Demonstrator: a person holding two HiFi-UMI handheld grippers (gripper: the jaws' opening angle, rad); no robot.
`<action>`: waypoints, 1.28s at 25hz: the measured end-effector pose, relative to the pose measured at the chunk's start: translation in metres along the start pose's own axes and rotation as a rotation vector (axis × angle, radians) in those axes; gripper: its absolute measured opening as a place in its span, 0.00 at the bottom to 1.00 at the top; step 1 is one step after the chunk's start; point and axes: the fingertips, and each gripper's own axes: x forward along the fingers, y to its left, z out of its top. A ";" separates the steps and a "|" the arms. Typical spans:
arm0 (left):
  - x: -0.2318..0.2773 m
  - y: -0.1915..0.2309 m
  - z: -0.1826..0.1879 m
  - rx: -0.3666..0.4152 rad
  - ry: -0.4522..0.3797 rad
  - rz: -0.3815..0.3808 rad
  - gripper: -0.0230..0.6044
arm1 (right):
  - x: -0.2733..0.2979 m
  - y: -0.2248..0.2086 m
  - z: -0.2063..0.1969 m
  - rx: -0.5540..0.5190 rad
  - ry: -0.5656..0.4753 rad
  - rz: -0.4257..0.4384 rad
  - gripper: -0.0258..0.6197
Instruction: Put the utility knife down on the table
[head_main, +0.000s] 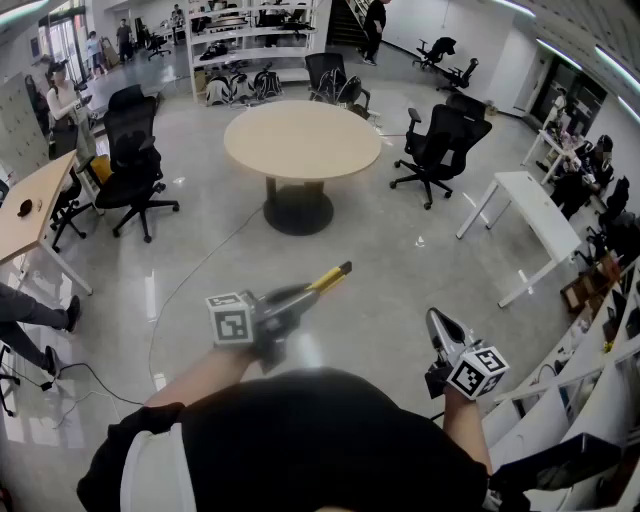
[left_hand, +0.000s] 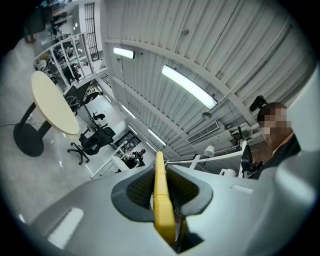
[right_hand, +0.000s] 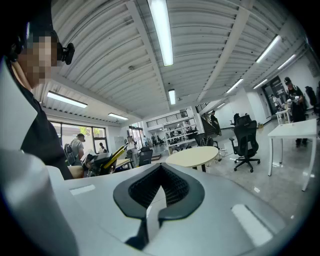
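Note:
A yellow utility knife (head_main: 332, 277) sticks out forward from my left gripper (head_main: 300, 293), which is shut on it and held in the air in front of my chest. In the left gripper view the knife (left_hand: 162, 200) runs as a yellow bar between the dark pads (left_hand: 137, 189), and my left gripper (left_hand: 161, 172) tilts upward. My right gripper (head_main: 441, 326) hangs at the right, shut with nothing in it. In the right gripper view its jaws (right_hand: 159, 182) meet, and the knife (right_hand: 118, 153) shows far left. The round beige table (head_main: 302, 138) stands several steps ahead.
Black office chairs (head_main: 440, 145) stand around the round table, with another chair (head_main: 132, 160) at the left. A wooden desk (head_main: 30, 210) is at the far left and a white desk (head_main: 535, 215) at the right. People sit and stand along the room's edges.

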 end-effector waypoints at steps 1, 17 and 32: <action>0.000 0.000 0.000 0.001 0.001 0.001 0.15 | 0.001 0.001 0.000 -0.001 0.001 0.002 0.06; 0.004 -0.008 -0.006 0.007 -0.004 0.016 0.15 | -0.010 -0.003 0.005 0.032 -0.032 0.027 0.06; 0.092 -0.046 -0.066 0.012 0.058 -0.014 0.15 | -0.101 -0.071 0.001 0.083 -0.065 -0.011 0.06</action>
